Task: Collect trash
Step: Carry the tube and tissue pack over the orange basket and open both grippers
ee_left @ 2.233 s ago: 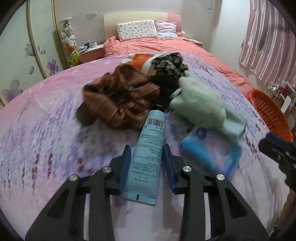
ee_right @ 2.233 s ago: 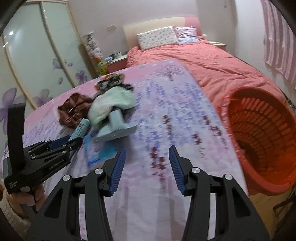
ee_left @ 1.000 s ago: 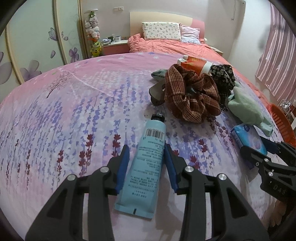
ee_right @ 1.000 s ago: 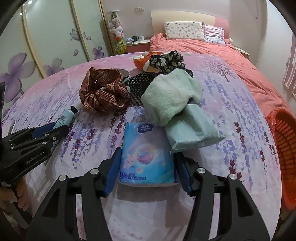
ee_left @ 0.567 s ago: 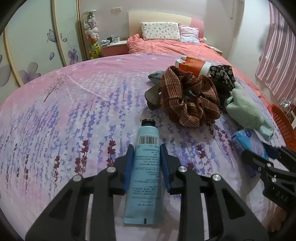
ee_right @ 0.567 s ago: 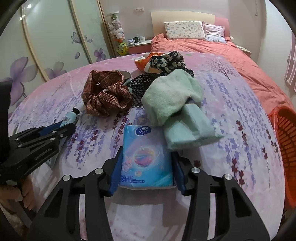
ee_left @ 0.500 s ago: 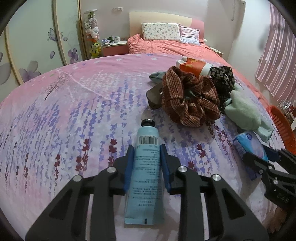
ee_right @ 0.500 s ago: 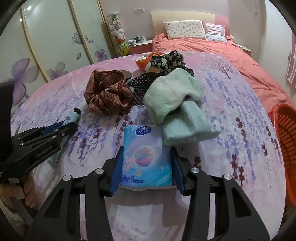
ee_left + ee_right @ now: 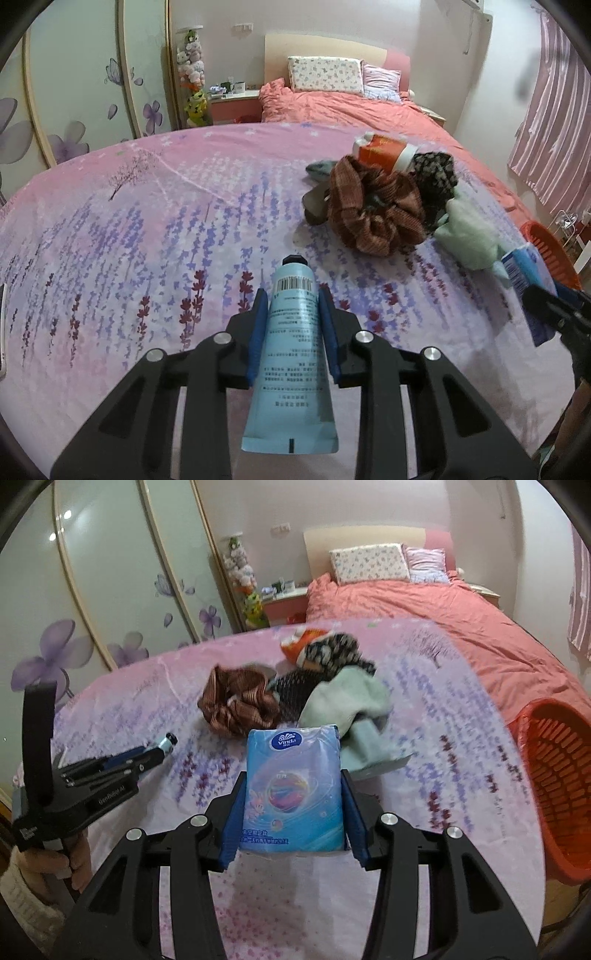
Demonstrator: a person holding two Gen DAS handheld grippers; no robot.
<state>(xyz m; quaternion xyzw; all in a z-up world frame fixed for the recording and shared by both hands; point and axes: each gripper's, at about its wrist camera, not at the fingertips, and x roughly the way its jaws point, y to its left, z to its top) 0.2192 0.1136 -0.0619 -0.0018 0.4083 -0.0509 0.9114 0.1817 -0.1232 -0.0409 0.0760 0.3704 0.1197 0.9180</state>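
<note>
Since a second earlier, my left gripper (image 9: 291, 325) had closed its blue pads onto the smooth, pale-blue tube (image 9: 293, 354), flat-crimped at its near end, and raised it off the flowered sheet (image 9: 147, 229). My right gripper (image 9: 293, 812) had likewise clamped the glossy, soft tissue pack (image 9: 293, 786) and lifted it. The ribbed orange basket (image 9: 554, 775) stood at the bed's right edge, beyond the crumpled checked cloth (image 9: 240, 709).

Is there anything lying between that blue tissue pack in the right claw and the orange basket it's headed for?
Nothing visible blocks it. The right gripper is clamped on the tissue pack, and the orange basket sits off the bed's right edge. Only bare bedspread lies between; the pile of cloths is farther back.
</note>
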